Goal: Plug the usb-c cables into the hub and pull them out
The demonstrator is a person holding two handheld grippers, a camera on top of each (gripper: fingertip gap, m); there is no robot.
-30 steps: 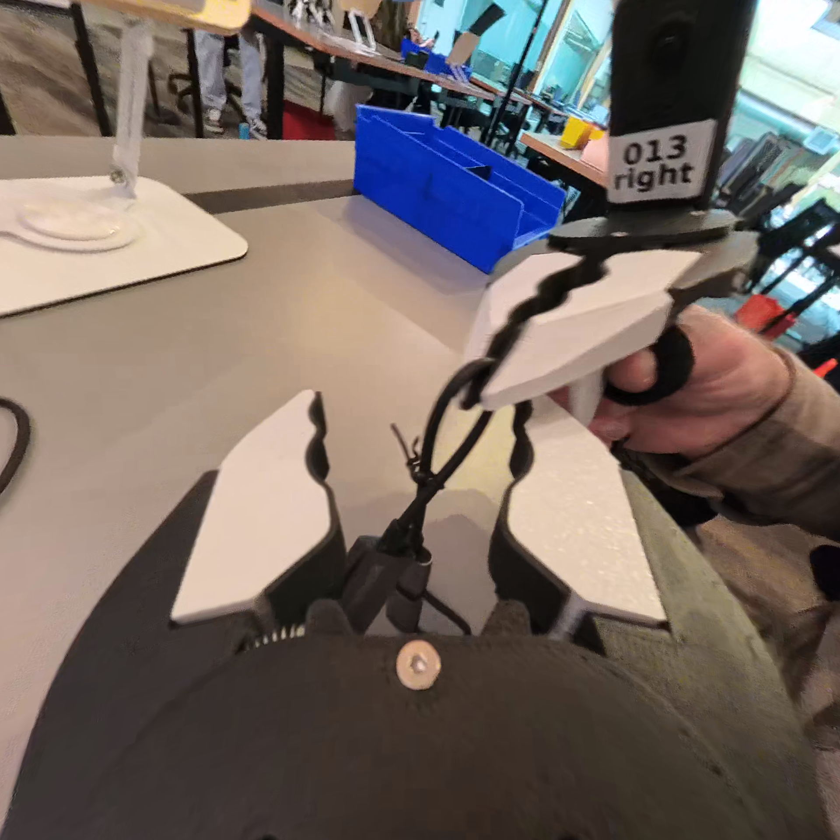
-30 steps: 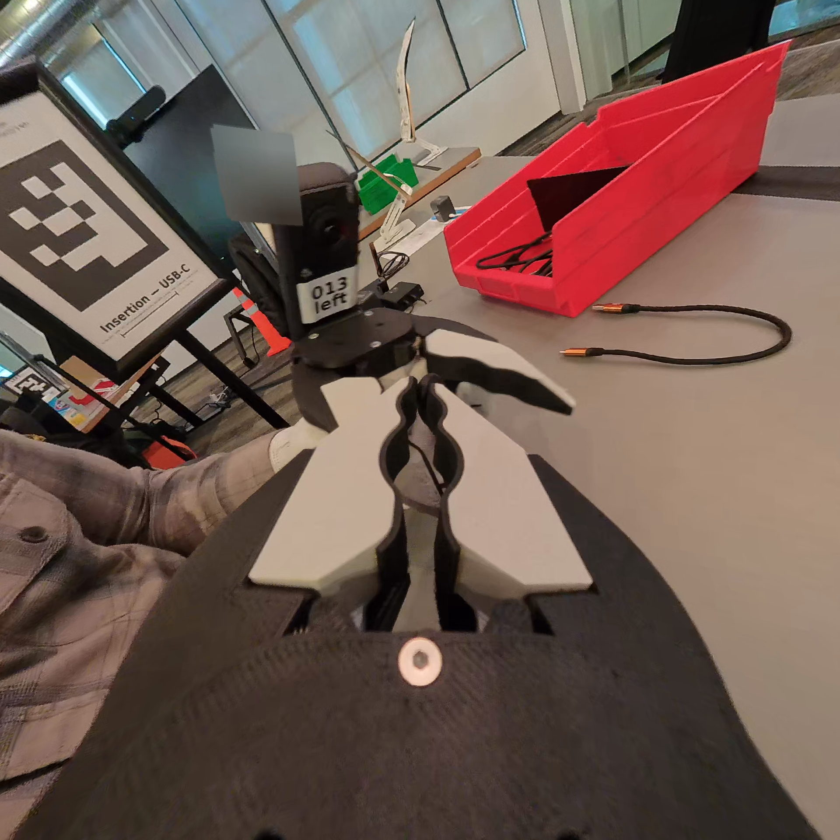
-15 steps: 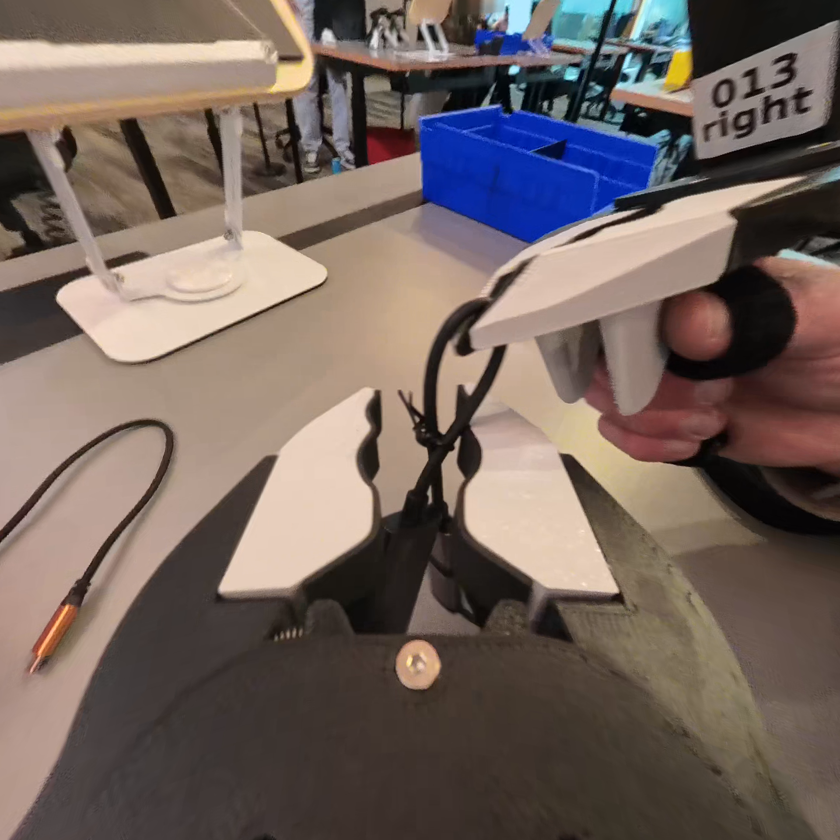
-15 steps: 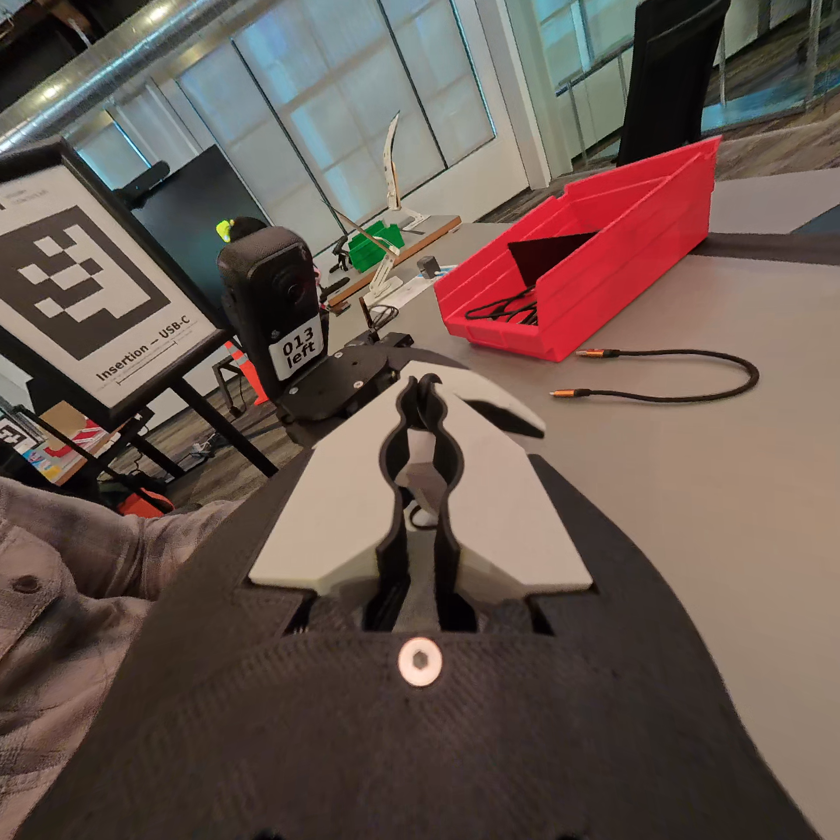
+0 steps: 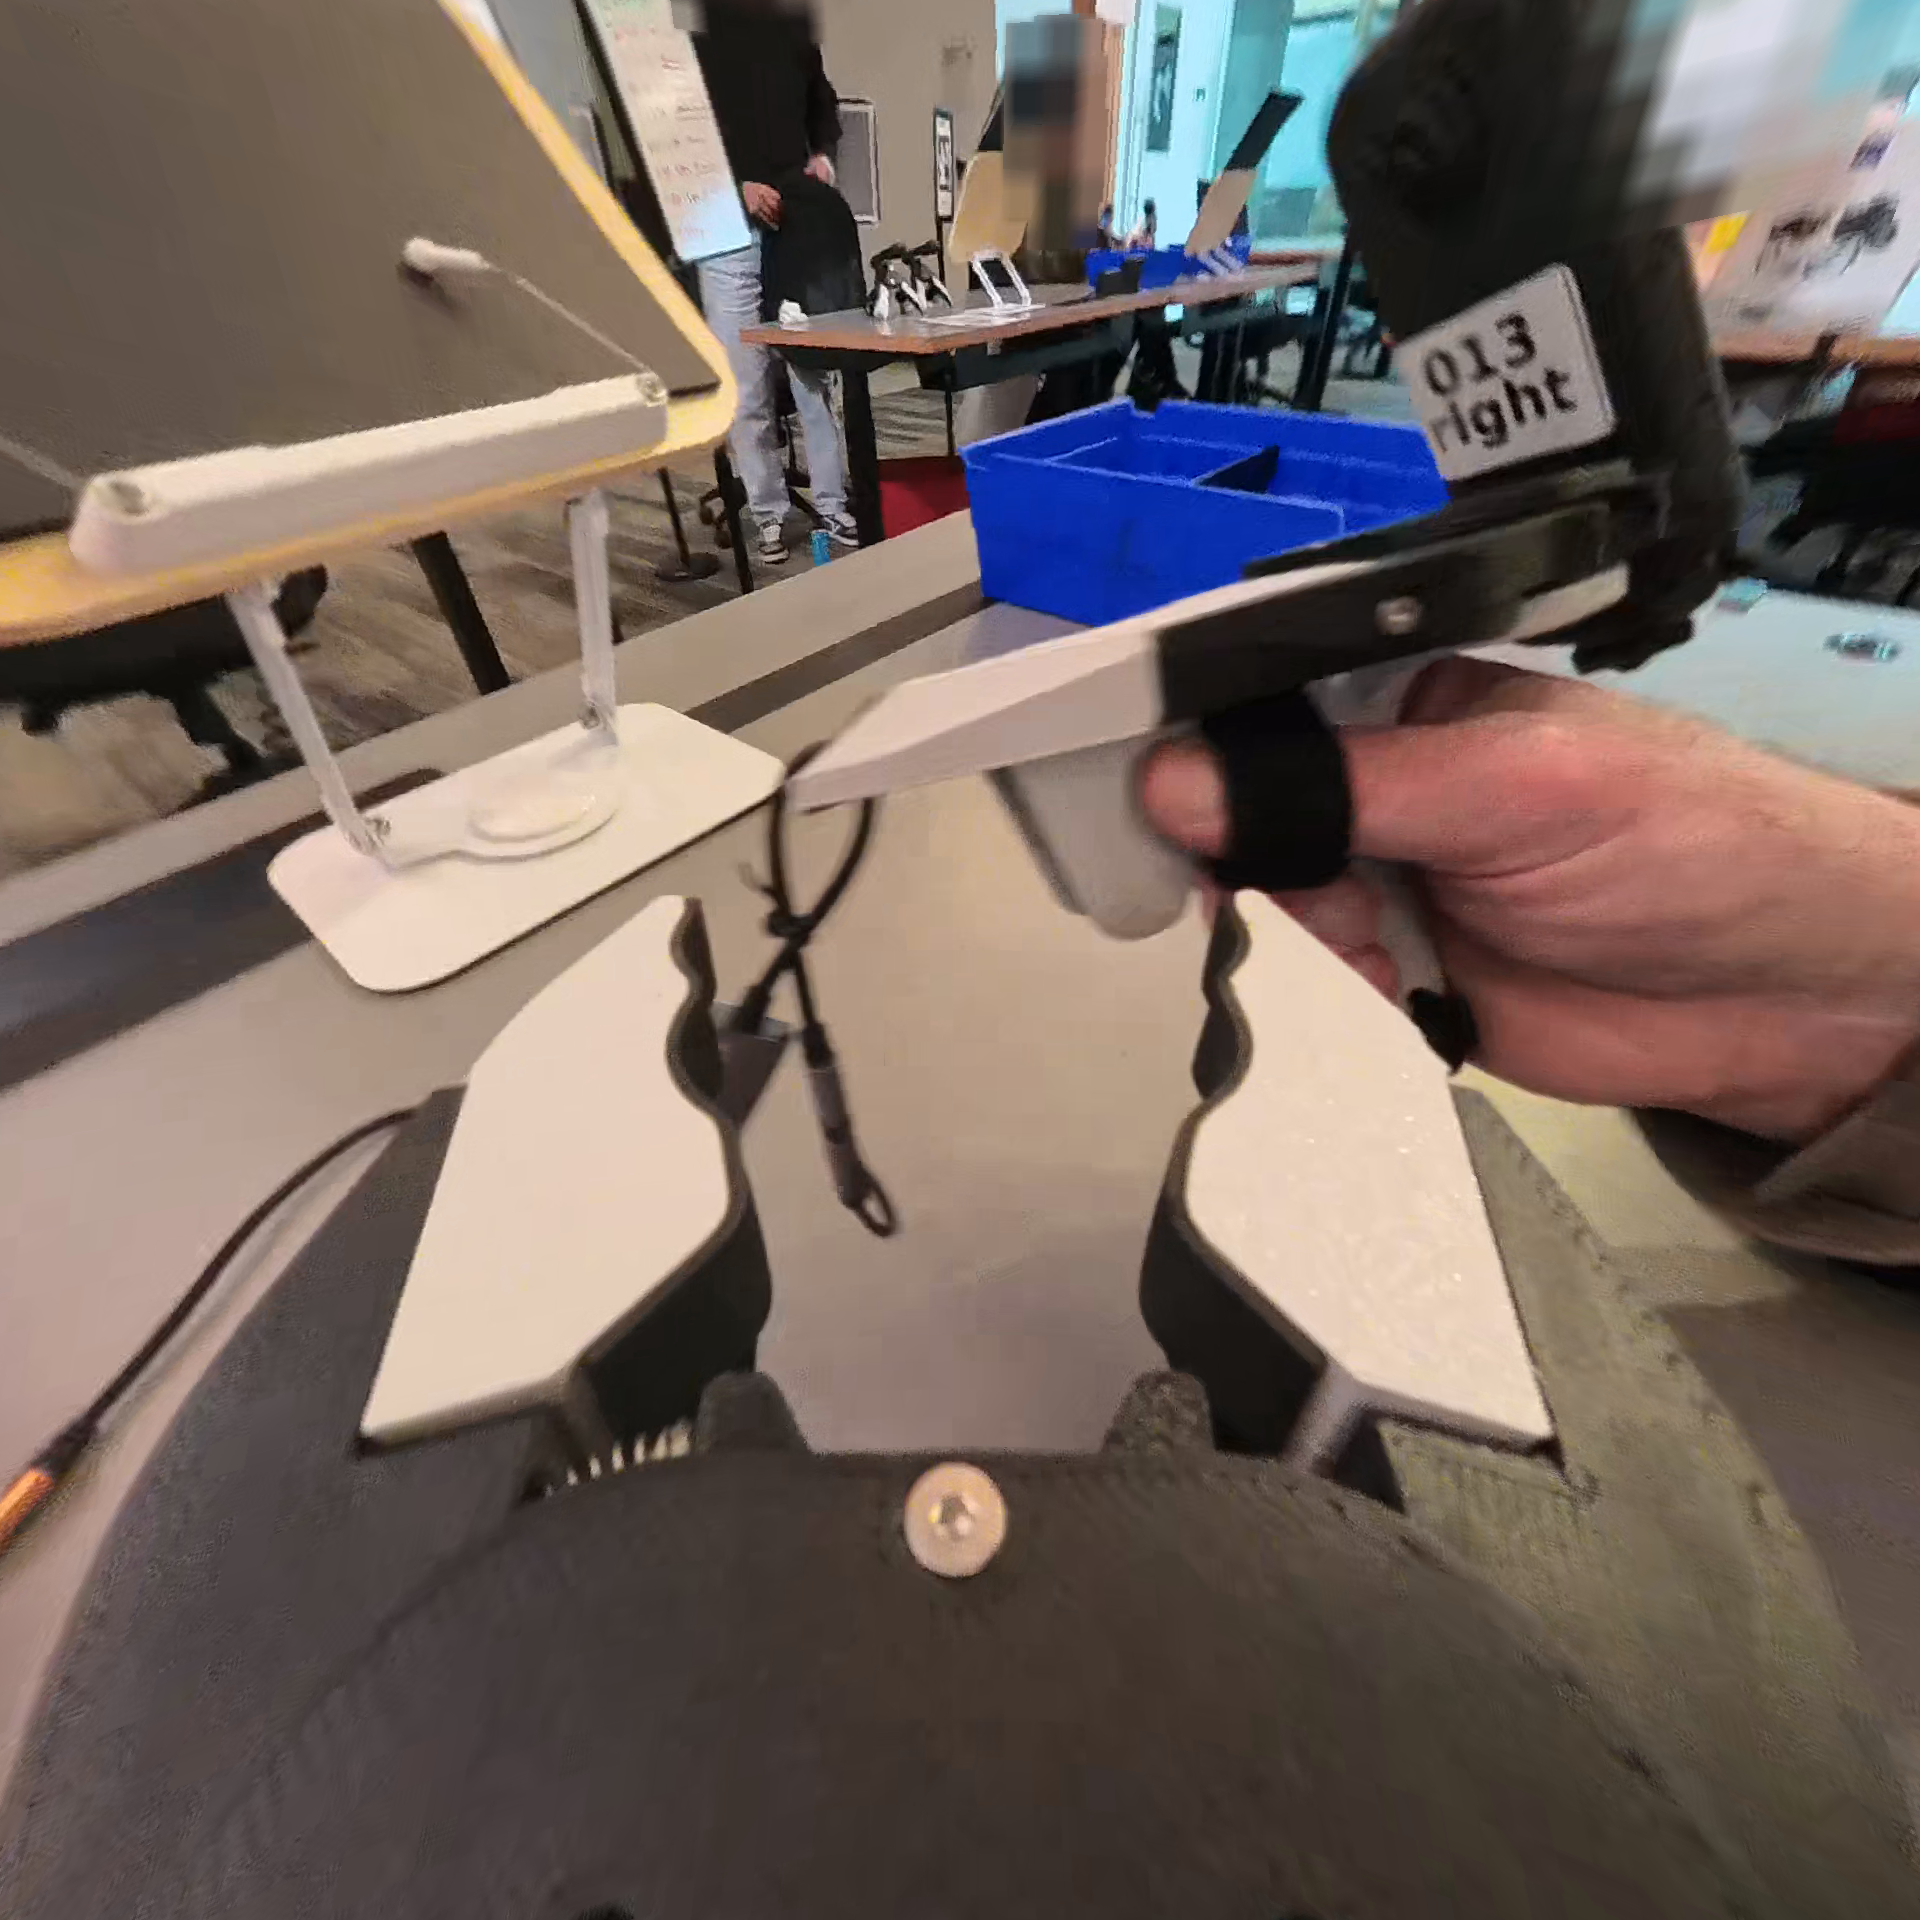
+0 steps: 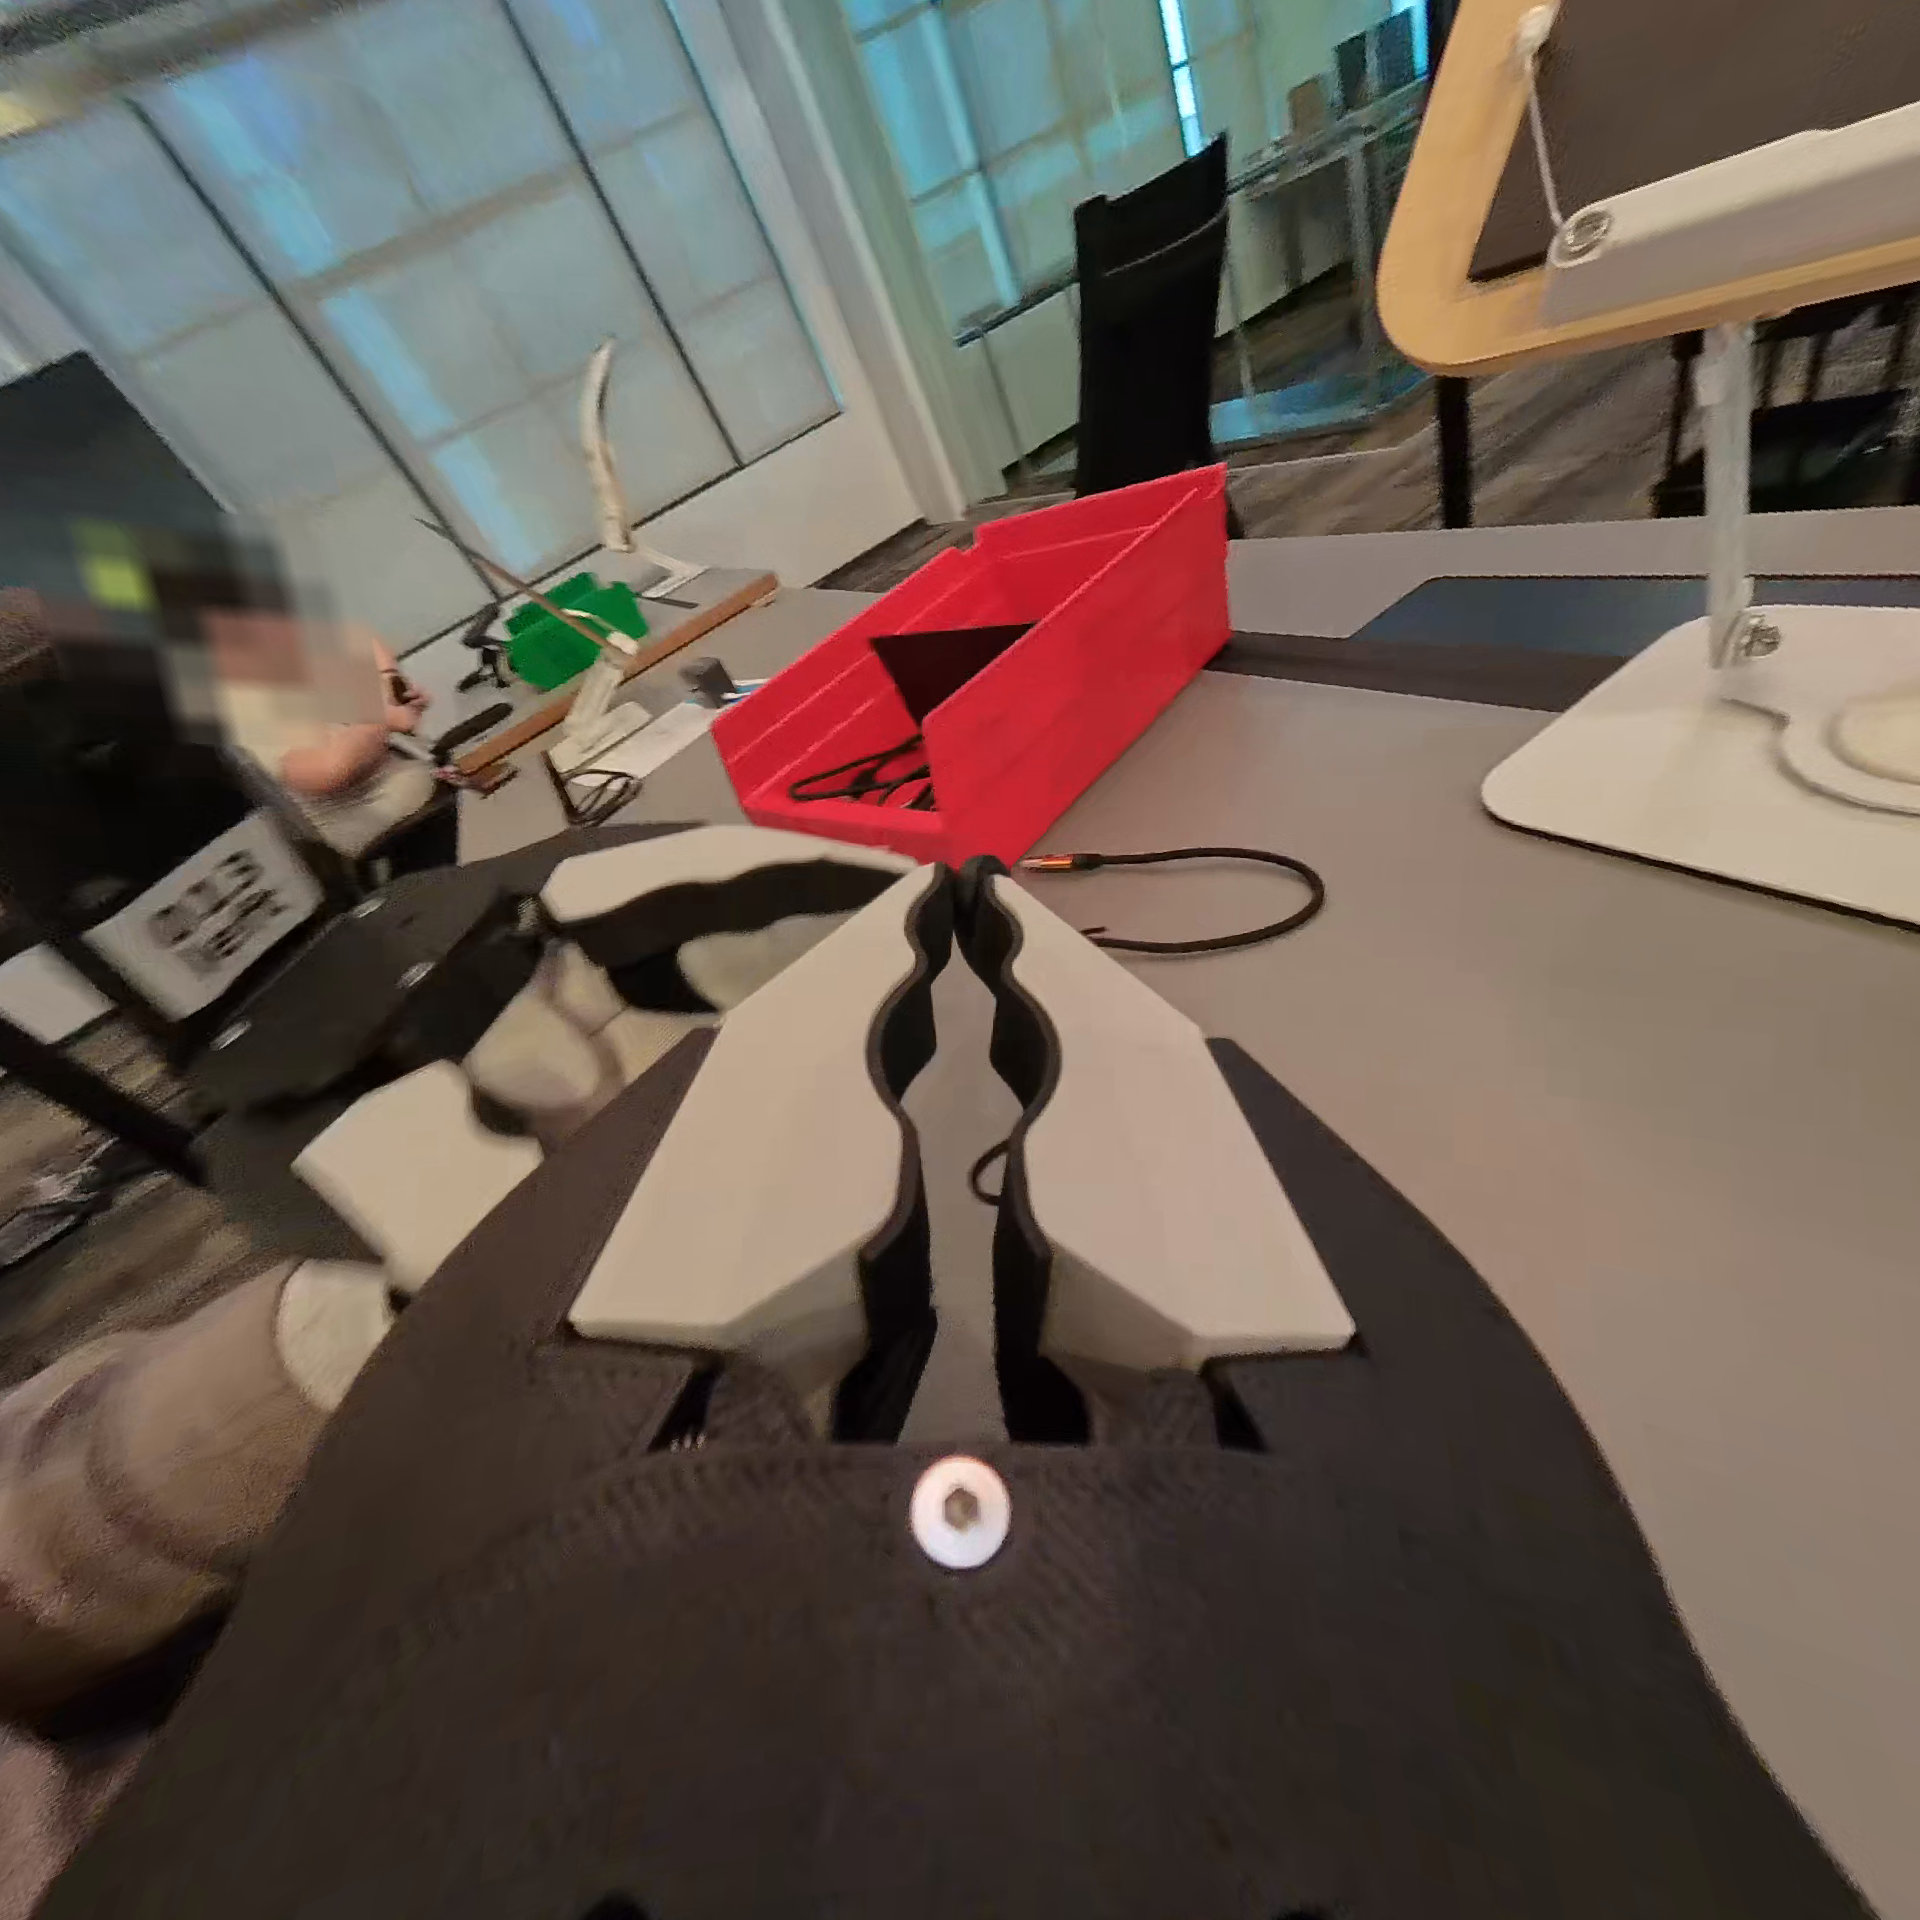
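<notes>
Here two grippers show. The left gripper (image 5: 956, 1039) stands wide apart with nothing between its fingers. The right gripper (image 5: 821, 784) is pinched shut on a thin black cable (image 5: 821, 883), which hangs down from its tips between the left fingers. One dark hub (image 5: 750, 1049) dangles there beside the left finger, its long axis roughly vertical, above the table (image 5: 987, 1195). A second cable (image 6: 1216, 899) lies curved just beyond the right fingertips, with one red bin (image 6: 997, 665) behind it and one blue bin (image 5: 1143, 530) farther off.
</notes>
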